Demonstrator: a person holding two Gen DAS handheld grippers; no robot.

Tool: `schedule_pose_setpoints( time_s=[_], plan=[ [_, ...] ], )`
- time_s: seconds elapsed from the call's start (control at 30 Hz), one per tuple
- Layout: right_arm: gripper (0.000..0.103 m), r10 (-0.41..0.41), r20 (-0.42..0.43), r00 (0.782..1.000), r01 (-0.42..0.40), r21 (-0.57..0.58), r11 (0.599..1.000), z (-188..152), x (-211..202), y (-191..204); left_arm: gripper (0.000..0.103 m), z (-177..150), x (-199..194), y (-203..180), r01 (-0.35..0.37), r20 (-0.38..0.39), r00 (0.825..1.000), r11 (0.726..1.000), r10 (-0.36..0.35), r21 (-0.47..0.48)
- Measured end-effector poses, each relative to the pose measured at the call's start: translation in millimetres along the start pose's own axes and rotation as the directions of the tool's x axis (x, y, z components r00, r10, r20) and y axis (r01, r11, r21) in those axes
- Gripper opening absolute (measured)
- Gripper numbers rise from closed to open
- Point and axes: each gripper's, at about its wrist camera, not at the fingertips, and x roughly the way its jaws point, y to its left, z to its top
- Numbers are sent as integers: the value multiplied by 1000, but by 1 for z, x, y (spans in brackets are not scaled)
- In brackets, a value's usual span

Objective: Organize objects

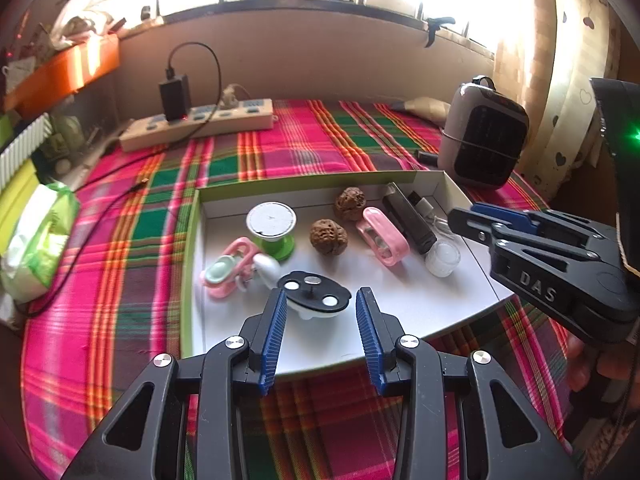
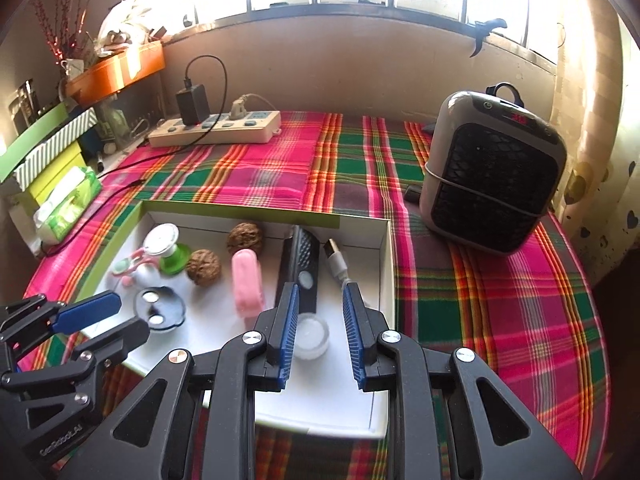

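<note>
A white box lid with a green rim (image 1: pixel 400 300) (image 2: pixel 360 240) lies on the plaid cloth and holds small items: two walnuts (image 1: pixel 328 236) (image 2: pixel 204 266), a pink case (image 1: pixel 384 236) (image 2: pixel 246 280), a black device (image 1: pixel 408 220) (image 2: pixel 300 264), a clear round jar (image 1: pixel 442 258) (image 2: pixel 312 336), a green-and-white spool (image 1: pixel 272 228), a pink toy (image 1: pixel 232 268) and a black oval disc (image 1: pixel 314 292) (image 2: pixel 160 308). My left gripper (image 1: pixel 322 300) is open just before the disc. My right gripper (image 2: pixel 320 292) is open over the jar; it also shows in the left wrist view (image 1: pixel 464 220).
A grey and black heater (image 2: pixel 492 168) (image 1: pixel 484 136) stands at the right. A power strip with a charger (image 1: pixel 200 120) (image 2: pixel 216 128) lies at the back. A tissue pack (image 1: pixel 36 240) and stacked boxes (image 2: pixel 48 156) sit at the left.
</note>
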Motion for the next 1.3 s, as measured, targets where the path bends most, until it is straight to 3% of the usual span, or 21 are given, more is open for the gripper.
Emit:
schedule_pose_setpoints(
  time_s=[0.43, 0.53, 0.63, 1.3],
  plan=[
    [25, 41, 28, 999, -42, 21, 999, -28, -34, 15, 34, -21, -30, -3, -55, 34, 998, 998, 56, -13],
    [36, 53, 29, 998, -54, 26, 998, -36, -39, 18, 34, -27, -35, -4, -64, 33, 997, 998, 64, -16],
    [36, 62, 23, 998, -63, 23, 998, -45, -43, 21, 34, -35, -38, -6, -72, 30, 997, 997, 72, -17],
    [42, 50, -85, 995, -45, 55, 997, -92, -32, 22, 35, -73, -23, -6, -117, -70, 991, 992, 113, -49]
  ],
)
